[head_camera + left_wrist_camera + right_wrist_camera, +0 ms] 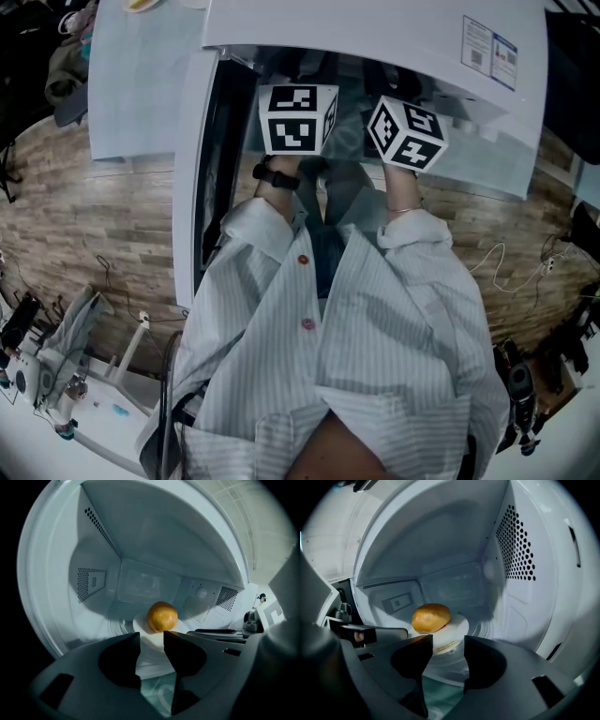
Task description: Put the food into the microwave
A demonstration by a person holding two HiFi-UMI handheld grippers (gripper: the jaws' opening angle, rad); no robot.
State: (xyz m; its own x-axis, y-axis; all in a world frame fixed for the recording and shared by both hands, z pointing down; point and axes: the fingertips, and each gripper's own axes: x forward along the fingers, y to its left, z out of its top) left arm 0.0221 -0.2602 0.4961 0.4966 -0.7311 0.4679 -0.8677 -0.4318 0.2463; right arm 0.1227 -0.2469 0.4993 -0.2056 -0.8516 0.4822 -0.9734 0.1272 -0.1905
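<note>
A golden bun (162, 616) (431, 617) lies on a white plate (139, 623) (457, 623) on the floor of the microwave cavity (140, 581) (454, 581). My left gripper (152, 637) reaches in from the front left, its jaws apart, and the plate's near rim shows in the gap between them. My right gripper (448, 642) comes in from the front right, open, with the plate's labelled rim showing beyond the gap. Neither pair of pads presses on anything. In the head view only the marker cubes (298, 118) (407, 133) show at the microwave's mouth.
The microwave's door (192, 178) stands swung open on the left. Perforated vent walls (516, 545) (91, 581) close in both sides of the cavity. The white microwave top (375, 28) sits above my hands. Wooden floor (103, 225), cables and a white bench (94, 412) lie around.
</note>
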